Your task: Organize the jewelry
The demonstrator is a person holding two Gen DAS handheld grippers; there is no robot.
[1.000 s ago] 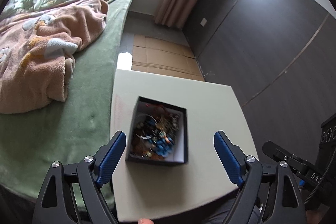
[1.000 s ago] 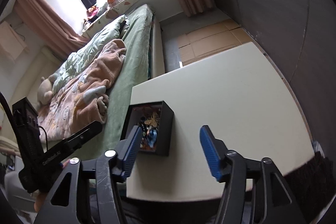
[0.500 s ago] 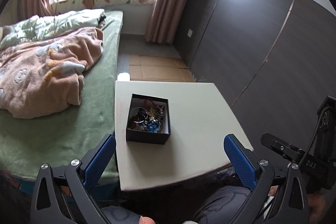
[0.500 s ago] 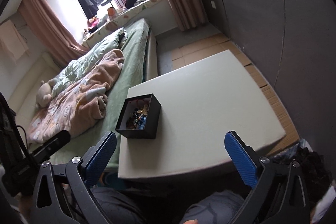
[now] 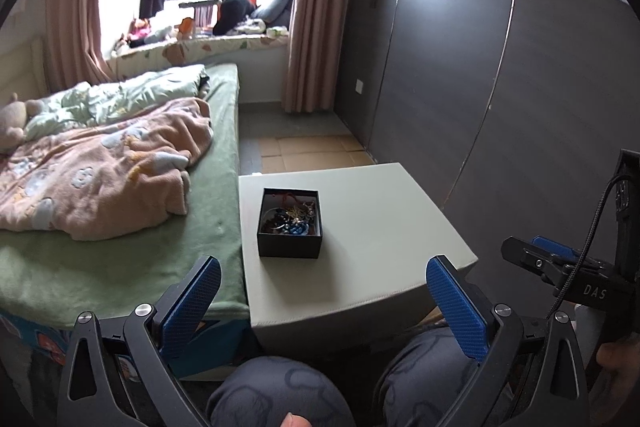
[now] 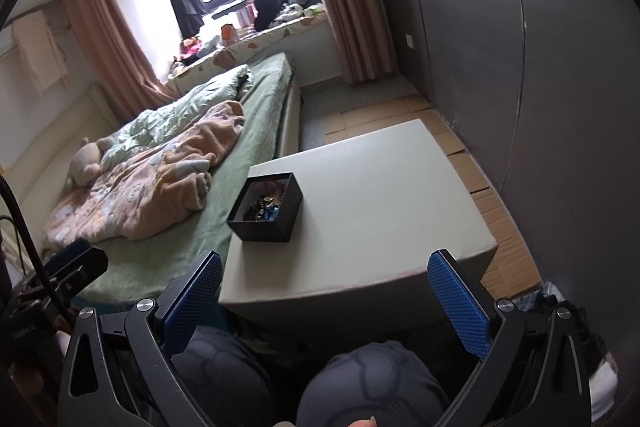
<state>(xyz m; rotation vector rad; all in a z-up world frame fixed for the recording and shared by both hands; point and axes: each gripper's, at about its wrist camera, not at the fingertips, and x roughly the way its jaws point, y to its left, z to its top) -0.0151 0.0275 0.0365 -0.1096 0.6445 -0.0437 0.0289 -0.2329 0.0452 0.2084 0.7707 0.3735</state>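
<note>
A small black open box (image 5: pixel 289 239) holding a tangle of jewelry (image 5: pixel 289 219) sits on the left part of a pale square table (image 5: pixel 380 227). It also shows in the right wrist view (image 6: pixel 276 223), with the jewelry (image 6: pixel 264 205) inside, on the table (image 6: pixel 380 195). My left gripper (image 5: pixel 320 293) is wide open and empty, well back from the table over my knees. My right gripper (image 6: pixel 325 291) is wide open and empty, also back from the table's near edge. The right gripper shows at the right of the left wrist view (image 5: pixel 560 263).
A bed (image 5: pixel 120 247) with a green sheet and a pink blanket (image 5: pixel 104 167) runs along the table's left side. A dark panelled wall (image 5: pixel 500 87) stands to the right. Cardboard sheets (image 5: pixel 312 151) lie on the floor beyond the table. My knees (image 6: pixel 372 383) are below the grippers.
Both grippers have pulled back and up from the box, which now looks smaller and farther. Both jaws have opened wider. The box has not moved.
</note>
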